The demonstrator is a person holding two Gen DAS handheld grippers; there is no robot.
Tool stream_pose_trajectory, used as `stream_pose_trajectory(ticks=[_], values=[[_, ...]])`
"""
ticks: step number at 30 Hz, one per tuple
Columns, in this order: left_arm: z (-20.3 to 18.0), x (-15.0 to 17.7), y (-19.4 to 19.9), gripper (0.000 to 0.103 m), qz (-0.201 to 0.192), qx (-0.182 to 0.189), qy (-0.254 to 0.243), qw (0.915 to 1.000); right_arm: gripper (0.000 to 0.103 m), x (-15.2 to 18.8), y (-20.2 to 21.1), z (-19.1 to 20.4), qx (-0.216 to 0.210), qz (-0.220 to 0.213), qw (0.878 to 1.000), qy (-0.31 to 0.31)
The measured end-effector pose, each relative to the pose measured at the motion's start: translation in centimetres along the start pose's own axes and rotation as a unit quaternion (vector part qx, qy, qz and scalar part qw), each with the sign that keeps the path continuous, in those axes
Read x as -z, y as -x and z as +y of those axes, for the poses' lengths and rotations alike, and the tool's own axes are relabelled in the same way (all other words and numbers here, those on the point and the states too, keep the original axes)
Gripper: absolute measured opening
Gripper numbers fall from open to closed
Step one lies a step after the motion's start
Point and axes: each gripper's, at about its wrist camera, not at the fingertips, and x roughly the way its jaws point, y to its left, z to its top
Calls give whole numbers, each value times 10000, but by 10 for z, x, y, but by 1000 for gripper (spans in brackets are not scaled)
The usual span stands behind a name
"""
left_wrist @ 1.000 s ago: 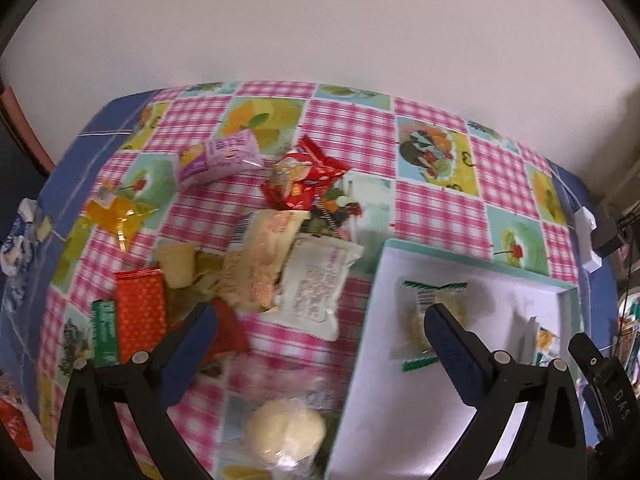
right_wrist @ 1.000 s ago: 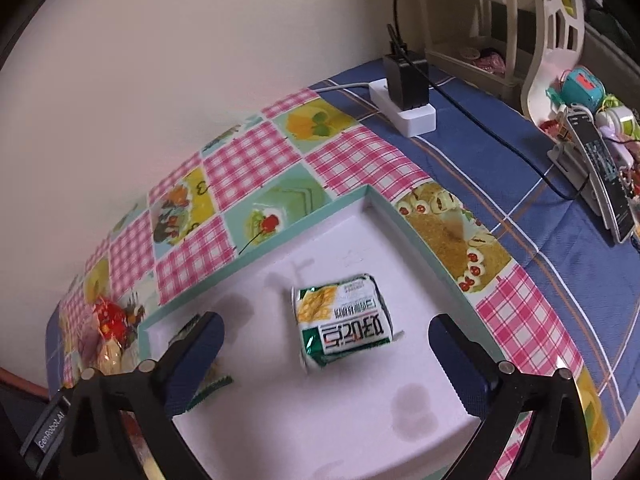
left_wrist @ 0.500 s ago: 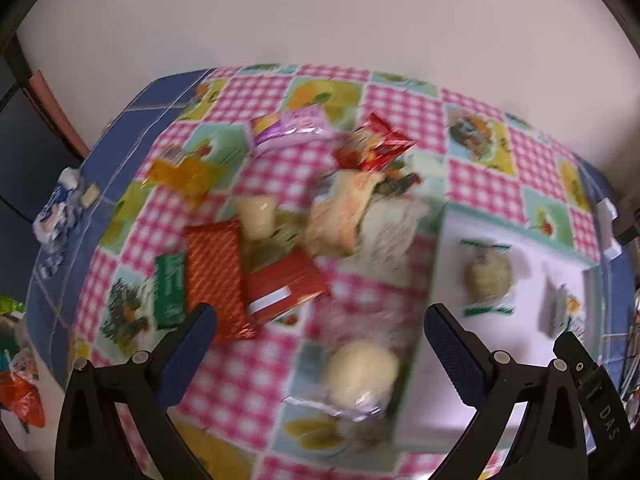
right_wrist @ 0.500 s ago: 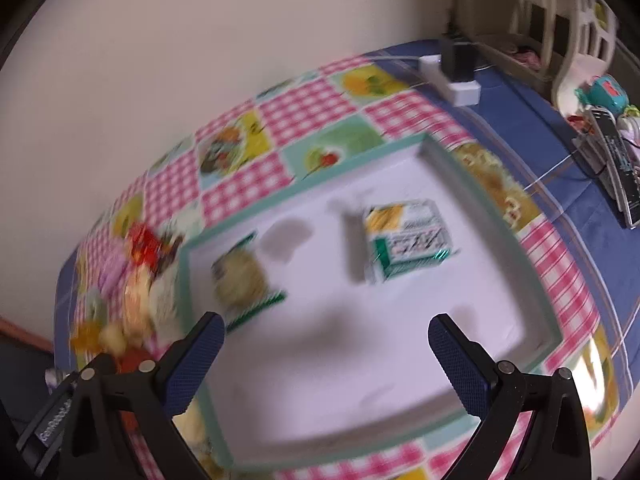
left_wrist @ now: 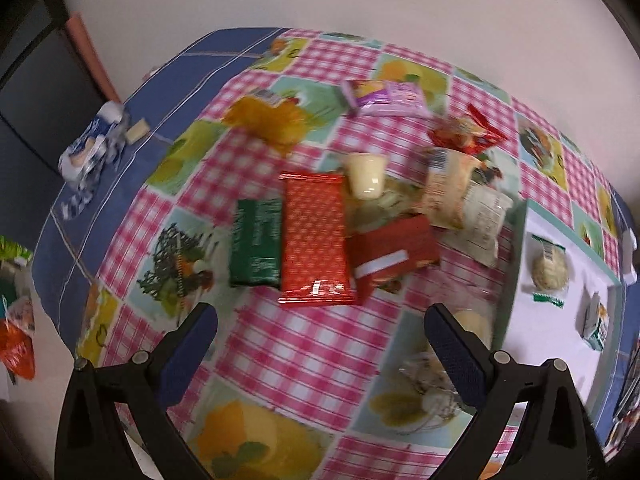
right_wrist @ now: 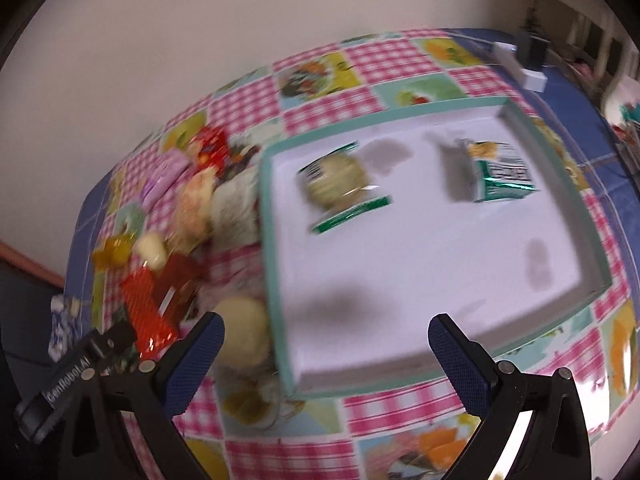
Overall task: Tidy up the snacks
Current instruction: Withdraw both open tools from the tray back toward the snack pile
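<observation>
Left tongs (left_wrist: 320, 340): spread apart, empty, above the desk (left_wrist: 300, 360). Right tongs (right_wrist: 326, 344): spread apart, empty, over the white tray (right_wrist: 400, 280). In tray: round cookie packet (right_wrist: 340, 180), green-white packet (right_wrist: 500, 172), well apart. Loose snack pile (left_wrist: 360, 200) lies left of tray: red wafer packet (left_wrist: 314, 240), green packet (left_wrist: 256, 252) touching.

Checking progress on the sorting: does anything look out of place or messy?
Yes. Only two snacks lie in the white tray: a round cake and a green pack. The others are still heaped on the checked cloth beside it, overlapping.
</observation>
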Motion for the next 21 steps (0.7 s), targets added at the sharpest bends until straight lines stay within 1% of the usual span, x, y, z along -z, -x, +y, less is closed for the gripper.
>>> stream_pose_trajectory(ticks=[7, 10, 13, 17, 20, 21], values=[[37, -9, -13, 103, 217, 126, 602, 9979, 103, 6, -13, 26, -436, 253, 9984, 261], [45, -11, -19, 103, 314, 219, 753, 9964, 103, 6, -19, 37, -647, 331, 9967, 361], [47, -13, -25, 103, 373, 168, 801, 9959, 101, 5, -26, 48, -811, 401, 9947, 490], [48, -15, -34, 103, 500, 127, 804, 9954, 95, 6, -34, 61, -854, 440, 9929, 697], [47, -16, -37, 103, 521, 156, 812, 9952, 86, 5, -38, 63, -903, 472, 9923, 702], [47, -17, -38, 103, 525, 163, 818, 9951, 85, 5, -39, 64, -940, 478, 9919, 711]])
